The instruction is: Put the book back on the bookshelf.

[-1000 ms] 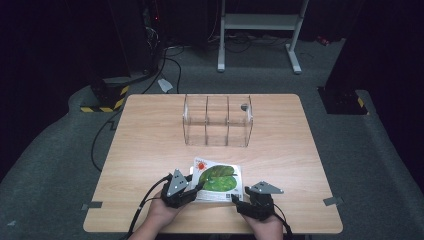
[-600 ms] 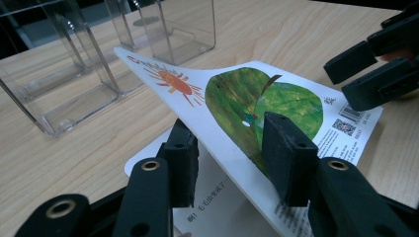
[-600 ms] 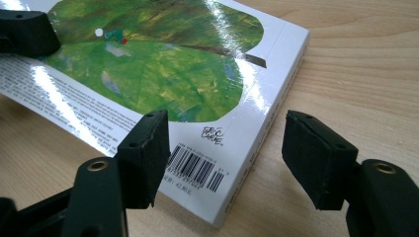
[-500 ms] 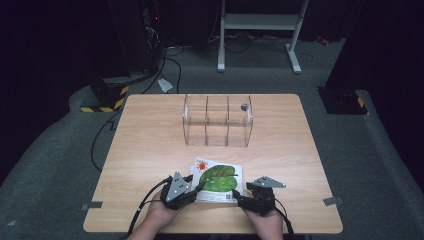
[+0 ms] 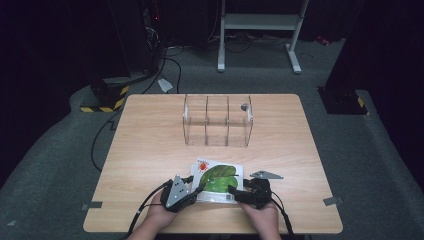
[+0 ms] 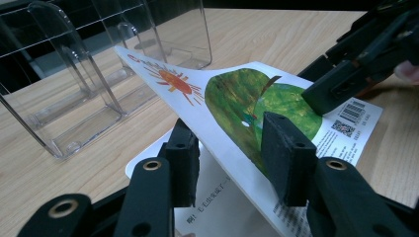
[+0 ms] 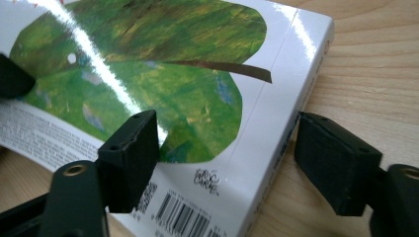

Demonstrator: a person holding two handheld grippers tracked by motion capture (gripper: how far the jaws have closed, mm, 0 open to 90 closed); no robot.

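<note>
we are working a picture book (image 5: 218,181) that is lying at the near edge of the counter (image 5: 150,145), between our two claws. the left claw (image 5: 196,189) is pinching the book's cover (image 6: 232,106), one pad under it and one on top of the green leaf picture, and is holding that cover lifted at a slant off the white page (image 6: 222,207) just below it. the right claw (image 5: 233,191) is sitting at the book's other near corner; its jaws have just been opening, and they are now standing wide, one pad resting over the glossy cover near the barcode (image 7: 180,217), the other off the spine edge above bare wood, so it is gripping nothing. beyond both claws, well apart from the book, a clear plastic divider rack (image 5: 217,120) is standing upright on the counter.
</note>
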